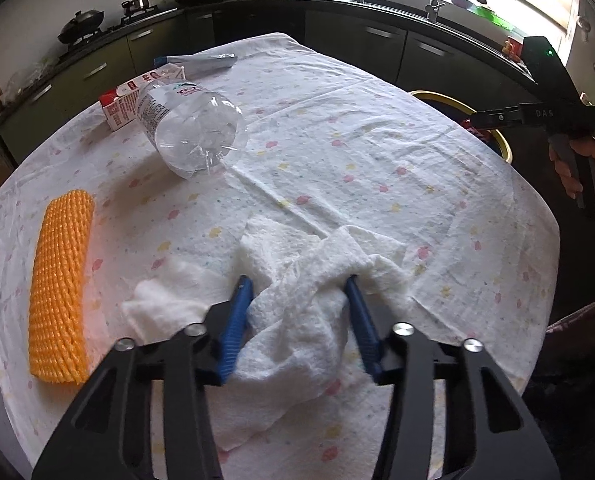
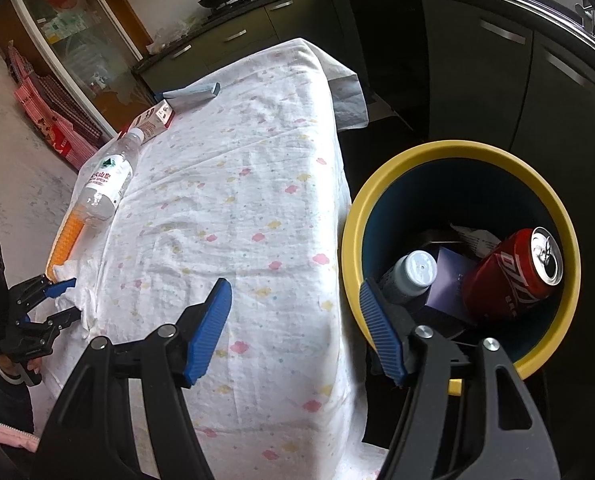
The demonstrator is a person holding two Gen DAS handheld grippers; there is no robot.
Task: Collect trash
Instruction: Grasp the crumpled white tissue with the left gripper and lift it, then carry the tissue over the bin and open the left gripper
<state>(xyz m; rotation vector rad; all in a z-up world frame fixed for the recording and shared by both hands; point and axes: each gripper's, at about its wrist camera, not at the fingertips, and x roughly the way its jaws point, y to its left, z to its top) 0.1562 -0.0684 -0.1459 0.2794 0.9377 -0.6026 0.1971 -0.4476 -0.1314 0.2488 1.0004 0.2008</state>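
Note:
A crumpled white paper towel (image 1: pixel 281 248) lies on the flowered tablecloth (image 1: pixel 377 120) near its front edge. My left gripper (image 1: pixel 297 278) has its blue pads on either side of a bunched fold of the towel and pinches it. The right wrist view shows the same gripper (image 2: pixel 74 296) at the far left, on the towel (image 2: pixel 87 280). My right gripper (image 2: pixel 293 292) hangs open and empty over the table's right edge, beside a yellow-rimmed bin (image 2: pixel 449 152). The bin holds a red cola can (image 2: pixel 509 276), a small white bottle (image 2: pixel 413 272) and a dark box.
On the cloth lie a clear plastic bottle (image 1: pixel 189 128) on its side, an orange foam net (image 1: pixel 59 288), a red-and-white carton (image 1: pixel 125 100) and a blue-grey packet (image 1: pixel 201 61). Dark kitchen cabinets, a stove and a sink run behind the table.

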